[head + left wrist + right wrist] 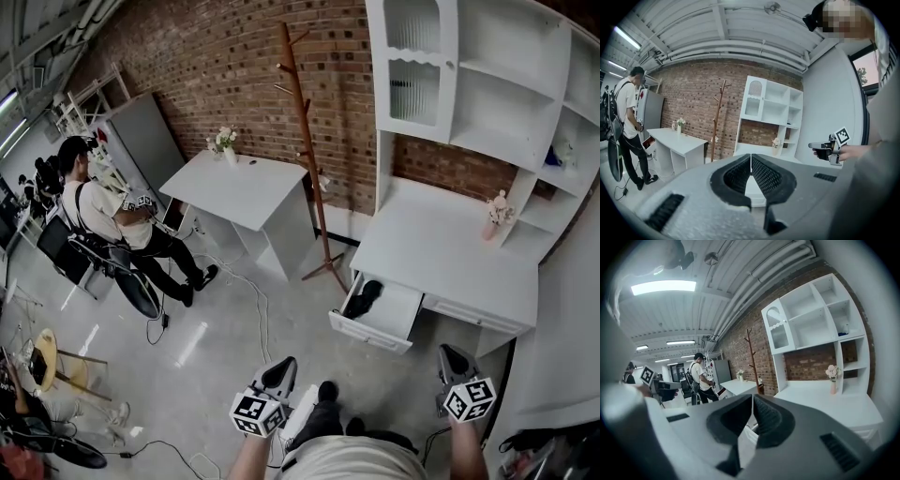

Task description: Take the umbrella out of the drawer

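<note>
Umbrella [364,296] shows only as a dark bundle, its shape hard to make out, lying at the left end of the pulled-out drawer [398,311] under the white counter [441,248]. The rest of the drawer looks bare. Well apart from it, the left gripper [279,371] and right gripper [452,359] each hold their jaws pressed together on nothing.

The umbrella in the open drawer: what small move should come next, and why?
Probably move the left hand-held gripper toward the drawer, opening its jaws: the drawer stands open, the black umbrella lies at its left end, and this gripper is shut, empty, well short of it.
</note>
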{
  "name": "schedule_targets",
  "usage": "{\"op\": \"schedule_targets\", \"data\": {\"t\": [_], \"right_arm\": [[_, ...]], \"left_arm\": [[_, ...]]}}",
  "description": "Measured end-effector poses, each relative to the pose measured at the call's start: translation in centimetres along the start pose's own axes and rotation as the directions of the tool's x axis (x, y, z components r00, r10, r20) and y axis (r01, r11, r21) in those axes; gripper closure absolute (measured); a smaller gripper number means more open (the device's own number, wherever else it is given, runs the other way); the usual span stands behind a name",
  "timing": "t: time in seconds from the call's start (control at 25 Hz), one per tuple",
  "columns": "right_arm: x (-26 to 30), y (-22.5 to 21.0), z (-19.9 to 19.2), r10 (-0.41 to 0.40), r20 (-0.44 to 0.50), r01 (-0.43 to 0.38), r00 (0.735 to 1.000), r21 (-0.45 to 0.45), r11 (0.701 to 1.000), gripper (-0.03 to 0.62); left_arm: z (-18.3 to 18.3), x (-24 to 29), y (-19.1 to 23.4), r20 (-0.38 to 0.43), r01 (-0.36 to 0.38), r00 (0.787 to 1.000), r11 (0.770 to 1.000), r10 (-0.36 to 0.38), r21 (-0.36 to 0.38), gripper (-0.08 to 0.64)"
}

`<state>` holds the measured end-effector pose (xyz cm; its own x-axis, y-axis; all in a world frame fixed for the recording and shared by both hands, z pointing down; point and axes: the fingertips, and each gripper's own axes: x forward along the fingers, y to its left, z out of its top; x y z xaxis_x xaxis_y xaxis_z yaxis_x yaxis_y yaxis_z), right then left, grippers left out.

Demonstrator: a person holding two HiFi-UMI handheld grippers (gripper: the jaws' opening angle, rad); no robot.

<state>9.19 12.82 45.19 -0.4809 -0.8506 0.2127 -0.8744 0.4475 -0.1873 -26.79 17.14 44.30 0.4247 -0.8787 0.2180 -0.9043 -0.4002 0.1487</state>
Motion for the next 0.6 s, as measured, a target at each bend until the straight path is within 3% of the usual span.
{"op": "schedule_targets", "data": {"t": [0.6], "right_arm": [[7.4,-1.7,2.4,-0.102,-0.01,0.102,0.995,-0.01,0.995,0.561]], "left_arm": [[2.7,10.0,6.7,-0.006,0.106,0.994,0.994,-0.106,0.0,0.534]]}}
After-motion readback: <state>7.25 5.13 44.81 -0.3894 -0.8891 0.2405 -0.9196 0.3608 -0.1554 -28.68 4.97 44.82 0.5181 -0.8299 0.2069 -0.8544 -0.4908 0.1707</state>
